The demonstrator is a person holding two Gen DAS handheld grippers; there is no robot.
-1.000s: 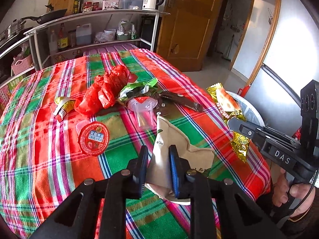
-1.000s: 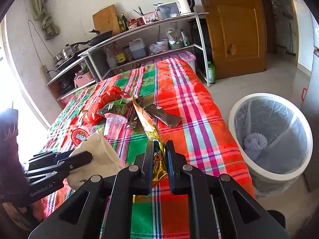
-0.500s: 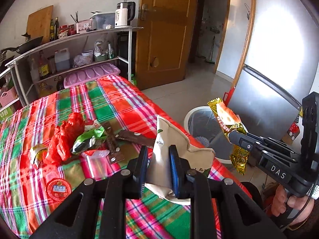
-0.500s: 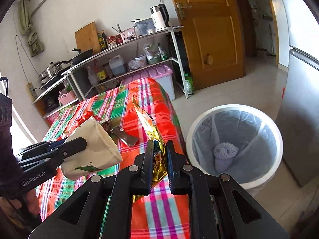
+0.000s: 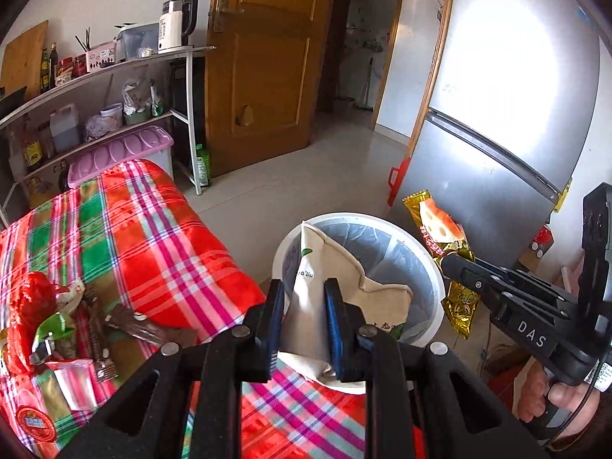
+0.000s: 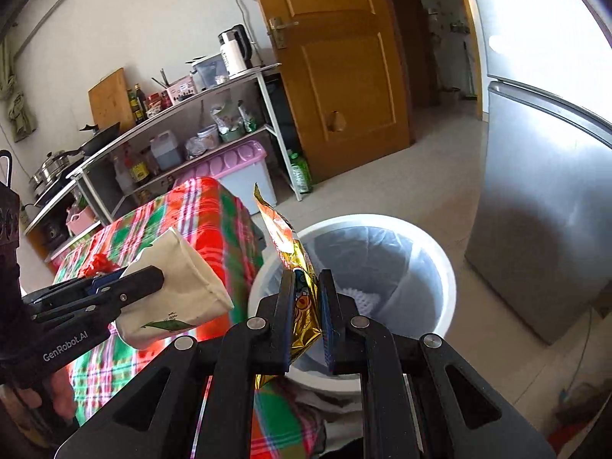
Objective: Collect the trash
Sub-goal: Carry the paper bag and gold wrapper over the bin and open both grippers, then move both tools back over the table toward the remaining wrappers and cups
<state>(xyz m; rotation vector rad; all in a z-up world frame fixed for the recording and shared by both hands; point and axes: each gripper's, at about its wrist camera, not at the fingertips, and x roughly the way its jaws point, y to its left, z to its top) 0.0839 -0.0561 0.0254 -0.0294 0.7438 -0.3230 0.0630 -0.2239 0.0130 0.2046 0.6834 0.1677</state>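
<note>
A: Where is the trash at this moment?

B: Both pieces are in the air. The left tongs [image 5: 304,319] are clamped on a beige paper bag [image 5: 336,287], and the right tongs [image 6: 307,319] are clamped on a gold snack wrapper [image 6: 294,267]. Neither pair is apart.

A: And the bin?

B: The white trash bin [image 6: 445,267] stands on the floor, in the lower middle of both frames, just beyond the edge of the surface [image 5: 153,237] with the checked cloth. In the left wrist view the paper bag covers the near part of the bin's rim, so I judge it is over or almost over the opening. In the right wrist view the wrapper stands with its long axis almost upright, its top corner pointing to the upper left, and the bin's opening lies directly behind and below it.

A: Which hand is nearer?

B: I cannot say with certainty. Both seem close; the coming move is probably only to let go over the opening.

A: What does one view show that the other does not?

B: The right view shows the inside of the bin, with a liner and something white at the bottom. The left view shows more trash remaining on the surface, at the lower left: a red plastic bag [image 5: 26,306] and some wrappers.
</note>
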